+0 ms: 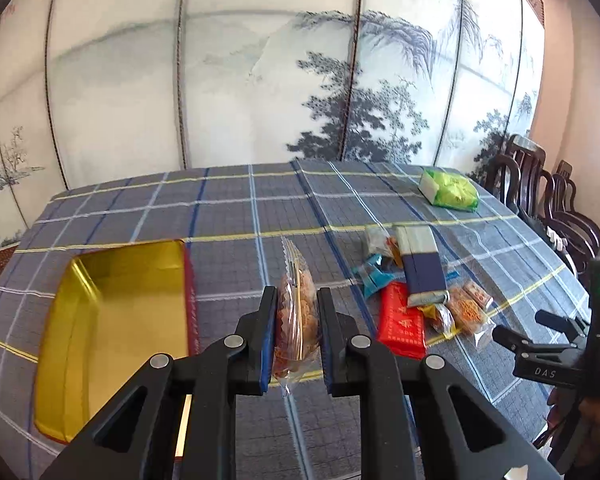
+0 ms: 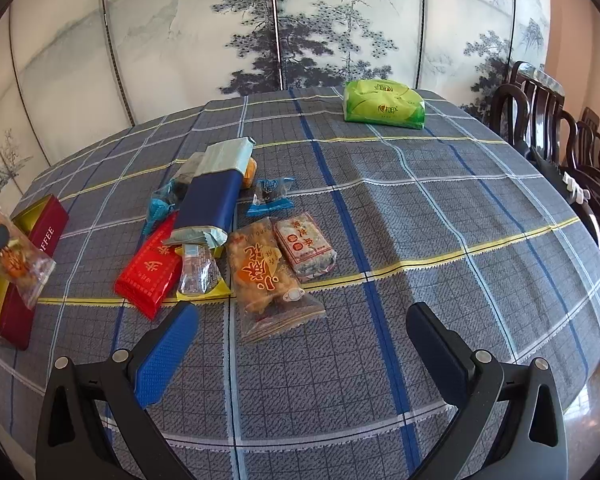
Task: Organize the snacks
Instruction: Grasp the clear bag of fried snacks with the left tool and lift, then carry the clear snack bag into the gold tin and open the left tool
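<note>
A clear-wrapped snack packet [image 1: 296,320], holding brown fried pieces, stands on edge between the pads of the left gripper [image 1: 296,340], lifted clear of the checked surface [image 1: 228,216] with its crimped top pointing up and its lower seal hanging free below the pads. The jaws are drawn in as far as the packet allows and pinch it by its flat faces, which keeps the thin wrapper from sliding and probably leaves it ready to drop edge-first. Just to the left lies an open tin [image 1: 112,320] with a gold inside and red walls, seemingly the place meant for the snacks; nothing can be seen in it, though the gripper's arms hide its near corner. From the right wrist view the same packet shows at the far left edge, over the tin. The other snacks sit in a loose heap to the right: a red packet [image 2: 150,272], a long blue and silver pack [image 2: 212,200] lying over it, a small blue-wrapped sweet [image 2: 270,196], and two clear packets with orange print [image 2: 262,268]. A green packet [image 2: 384,106] lies well apart near the far edge. The right gripper [image 2: 300,344] hovers near the heap, jaws spread wide and empty, pads touching nothing, likely waiting its turn.
</note>
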The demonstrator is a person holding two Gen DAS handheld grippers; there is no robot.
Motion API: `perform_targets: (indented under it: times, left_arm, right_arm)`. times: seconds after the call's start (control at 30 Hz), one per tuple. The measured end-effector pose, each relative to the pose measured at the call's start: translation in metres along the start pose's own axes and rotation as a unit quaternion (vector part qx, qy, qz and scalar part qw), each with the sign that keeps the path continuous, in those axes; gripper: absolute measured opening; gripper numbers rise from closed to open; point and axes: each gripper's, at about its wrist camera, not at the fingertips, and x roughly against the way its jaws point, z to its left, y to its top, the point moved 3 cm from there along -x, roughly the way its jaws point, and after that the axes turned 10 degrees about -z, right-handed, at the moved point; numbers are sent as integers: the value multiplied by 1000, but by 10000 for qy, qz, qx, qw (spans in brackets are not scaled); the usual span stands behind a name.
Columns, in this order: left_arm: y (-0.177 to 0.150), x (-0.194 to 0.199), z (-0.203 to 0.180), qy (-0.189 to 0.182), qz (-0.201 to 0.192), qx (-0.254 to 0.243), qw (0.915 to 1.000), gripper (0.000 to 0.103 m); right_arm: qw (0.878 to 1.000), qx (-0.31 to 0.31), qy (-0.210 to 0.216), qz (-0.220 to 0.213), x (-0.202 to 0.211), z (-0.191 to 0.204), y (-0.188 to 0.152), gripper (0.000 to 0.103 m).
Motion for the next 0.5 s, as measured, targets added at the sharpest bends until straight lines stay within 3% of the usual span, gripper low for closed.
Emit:
perform_targets:
  times: [0.27,0.5]
  left_arm:
    - [66,44,82,852,-703,271,9935,16]
    - [91,57,125,1356,-887,363,9861,16]
  right_arm:
    - [10000,-25,33,28,-4,1,0,103]
    - [10000,-15,68,16,-3,2,-1,103]
